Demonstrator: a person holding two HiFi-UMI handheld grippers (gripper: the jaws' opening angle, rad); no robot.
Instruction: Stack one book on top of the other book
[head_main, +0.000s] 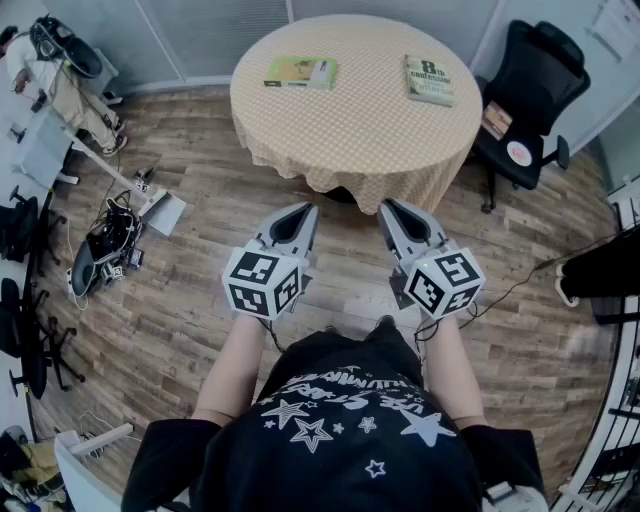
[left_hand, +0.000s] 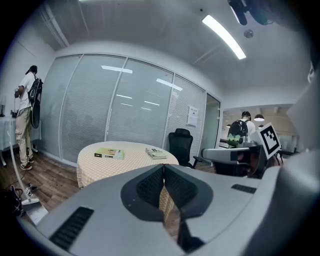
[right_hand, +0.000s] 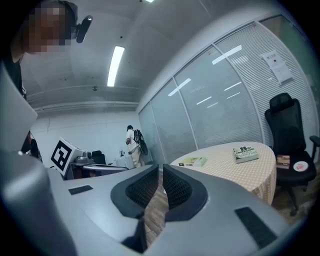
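- Both books lay flat on the round table (head_main: 360, 135), well apart. The pale green book (head_main: 300, 71) was toward its left side and the darker green book (head_main: 429, 79) toward its right.
- I held both grippers over the floor, short of the table and near neither book.
- The left gripper (head_main: 297, 215) had its jaws pressed together on nothing.
- The right gripper (head_main: 395, 212) showed only a thin slit between its jaws, also empty.
- I judged the books to be light, thin paperbacks: stiff enough to lift by one edge, though likely to sag or slip if the covers were glossy.
- I would have pinched one along its spine edge, minding the soft tablecloth underneath.
- My count was two books, two grippers, one table, and one black office chair (head_main: 535, 80) beside it.
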